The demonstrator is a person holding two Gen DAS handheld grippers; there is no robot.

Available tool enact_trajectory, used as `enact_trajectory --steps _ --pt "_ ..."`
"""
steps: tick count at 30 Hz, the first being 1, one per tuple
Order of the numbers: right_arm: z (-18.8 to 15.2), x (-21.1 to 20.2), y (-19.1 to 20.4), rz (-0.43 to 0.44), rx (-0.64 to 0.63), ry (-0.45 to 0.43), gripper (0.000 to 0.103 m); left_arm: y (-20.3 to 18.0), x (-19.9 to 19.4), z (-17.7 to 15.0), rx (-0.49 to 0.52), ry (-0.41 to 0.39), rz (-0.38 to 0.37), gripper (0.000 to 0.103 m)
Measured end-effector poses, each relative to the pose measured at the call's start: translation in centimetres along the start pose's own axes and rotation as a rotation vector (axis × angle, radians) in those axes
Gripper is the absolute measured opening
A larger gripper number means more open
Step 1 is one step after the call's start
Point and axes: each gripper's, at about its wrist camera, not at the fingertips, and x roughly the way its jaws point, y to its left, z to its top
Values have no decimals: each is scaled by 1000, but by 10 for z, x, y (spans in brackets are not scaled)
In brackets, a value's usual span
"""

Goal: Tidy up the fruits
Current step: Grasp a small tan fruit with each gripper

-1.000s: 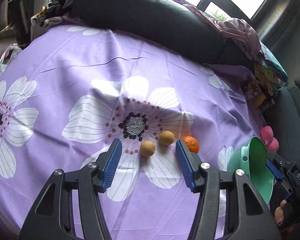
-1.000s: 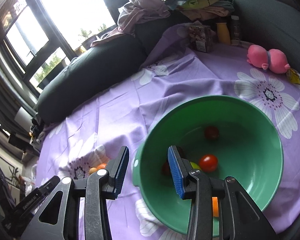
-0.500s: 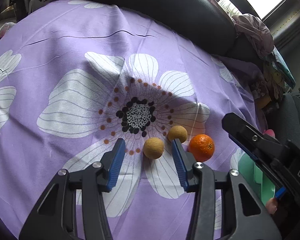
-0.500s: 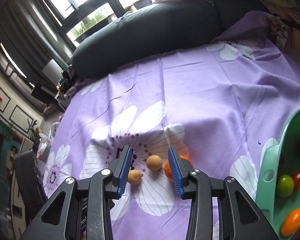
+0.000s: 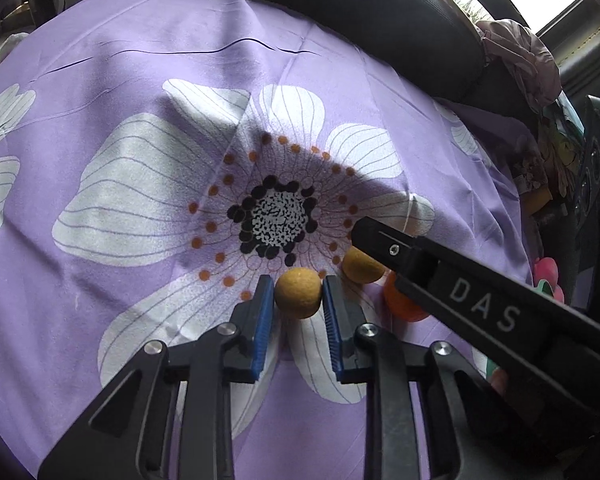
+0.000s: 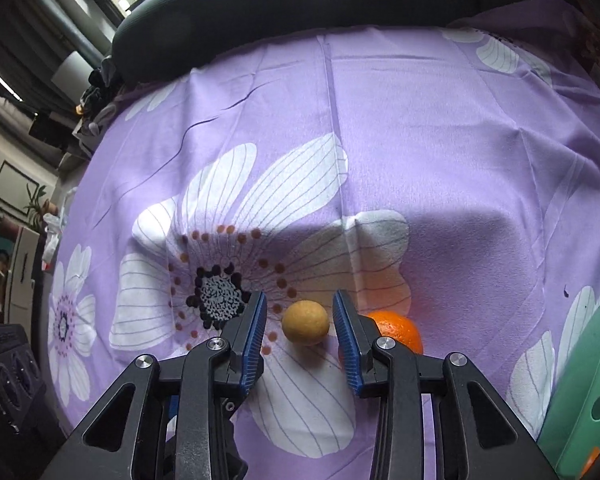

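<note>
Two small tan round fruits and an orange lie on the purple flowered cloth. In the left wrist view my left gripper (image 5: 297,298) has its blue pads against both sides of the nearer tan fruit (image 5: 298,294). The second tan fruit (image 5: 360,266) and the orange (image 5: 400,300) lie just right of it, partly hidden by my right gripper's body (image 5: 480,304). In the right wrist view my right gripper (image 6: 300,312) is open, its pads on either side of the second tan fruit (image 6: 305,322) without touching it. The orange (image 6: 396,330) sits behind the right finger.
The green bowl's rim (image 6: 580,392) is at the lower right of the right wrist view, with an orange fruit partly showing inside. A long black cushion (image 6: 320,0) borders the far side of the cloth. A pink toy (image 5: 546,274) lies to the right.
Both grippers moved down and closer to the fruits. The left jaws narrowed onto the nearer tan fruit. The right gripper swung from the bowl to straddle the second tan fruit.
</note>
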Motion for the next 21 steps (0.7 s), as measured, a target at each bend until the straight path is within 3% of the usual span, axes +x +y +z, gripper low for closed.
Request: enact_trajectory --steps 8,10,21 --pt "-4 5 16 -111 -91 -6 32 14 -16 3 19 -52 106 24" --pt "-3 5 14 -121 -94 -8 26 17 -15 4 12 -49 108 24" --pt "-5 -18 1 -31 -17 -64 24 10 -25 2 35 -69 71 24"
